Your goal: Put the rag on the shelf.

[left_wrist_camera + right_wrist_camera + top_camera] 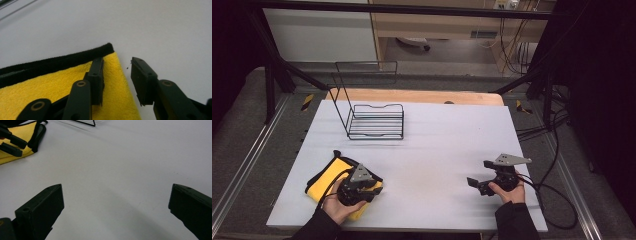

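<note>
Cloth (62, 87) corner apparently away from person

I am working at a table (437, 150) with a pale grey top. On it, near my left side, a yellow cloth (324, 181) with a black edge is lying flat. Farther from me, a black wire rack (374, 120) is standing on the same top. A wooden board (422, 96) is showing at the far edge.
</note>
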Action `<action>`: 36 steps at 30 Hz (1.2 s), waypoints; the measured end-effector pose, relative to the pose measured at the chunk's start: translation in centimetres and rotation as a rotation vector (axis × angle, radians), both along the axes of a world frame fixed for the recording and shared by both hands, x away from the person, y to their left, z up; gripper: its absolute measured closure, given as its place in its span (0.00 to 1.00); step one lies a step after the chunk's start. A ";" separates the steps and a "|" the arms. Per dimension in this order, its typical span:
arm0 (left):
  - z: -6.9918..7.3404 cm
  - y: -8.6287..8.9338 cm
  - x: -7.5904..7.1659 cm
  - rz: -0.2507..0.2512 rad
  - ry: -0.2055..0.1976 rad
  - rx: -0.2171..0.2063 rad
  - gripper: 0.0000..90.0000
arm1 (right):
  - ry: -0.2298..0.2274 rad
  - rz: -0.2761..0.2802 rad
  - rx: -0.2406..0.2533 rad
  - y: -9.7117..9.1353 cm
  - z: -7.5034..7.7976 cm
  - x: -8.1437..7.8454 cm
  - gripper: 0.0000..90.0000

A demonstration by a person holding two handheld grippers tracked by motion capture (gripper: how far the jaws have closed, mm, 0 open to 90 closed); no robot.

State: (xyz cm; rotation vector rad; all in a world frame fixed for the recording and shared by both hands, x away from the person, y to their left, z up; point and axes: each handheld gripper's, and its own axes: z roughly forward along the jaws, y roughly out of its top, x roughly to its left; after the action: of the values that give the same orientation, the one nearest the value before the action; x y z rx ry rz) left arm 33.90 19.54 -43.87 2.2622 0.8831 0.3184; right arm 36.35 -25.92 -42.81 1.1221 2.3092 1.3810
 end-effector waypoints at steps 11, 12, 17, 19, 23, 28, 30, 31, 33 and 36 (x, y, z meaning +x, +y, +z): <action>-0.3 -1.4 -0.4 0.054 -0.057 0.090 0.80 | 0.000 -0.002 0.000 0.1 -0.1 0.0 0.01; -0.4 -1.6 -0.4 0.060 -0.063 0.100 0.81 | 0.000 -0.002 0.001 0.1 -0.1 0.0 0.01; -0.3 -1.9 -0.4 0.063 -0.071 0.138 0.86 | 0.002 -0.002 0.007 0.2 -0.1 0.0 0.01; -0.2 -2.0 -0.4 0.066 -0.079 0.151 0.88 | 0.000 -0.003 0.012 0.1 -0.1 0.0 0.01; -0.2 -1.7 -0.2 0.062 -0.073 0.131 0.93 | 0.001 -0.001 0.011 0.1 -0.1 0.0 0.01; 0.3 -0.6 0.5 0.069 -0.018 0.036 0.95 | 0.000 0.000 0.010 0.1 0.0 0.1 0.01; 0.8 -0.3 0.6 0.076 -0.015 -0.001 0.96 | -0.001 0.000 0.011 0.1 0.0 0.1 0.01; 1.0 -0.3 0.7 0.079 -0.016 -0.014 0.96 | 0.000 0.000 0.013 0.1 0.0 0.1 0.01; 1.6 -0.4 0.9 0.083 -0.019 -0.046 0.96 | 0.000 0.001 0.014 0.1 0.0 0.1 0.01; 2.3 -1.1 1.3 0.099 -0.020 -0.097 0.96 | 0.005 0.003 0.014 0.2 -0.1 0.2 0.01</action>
State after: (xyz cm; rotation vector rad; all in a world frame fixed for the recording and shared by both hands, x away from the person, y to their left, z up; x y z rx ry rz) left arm 35.20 18.39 -41.59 2.1271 0.9819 0.3346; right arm 36.51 -25.72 -42.93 1.1273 2.3089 1.3986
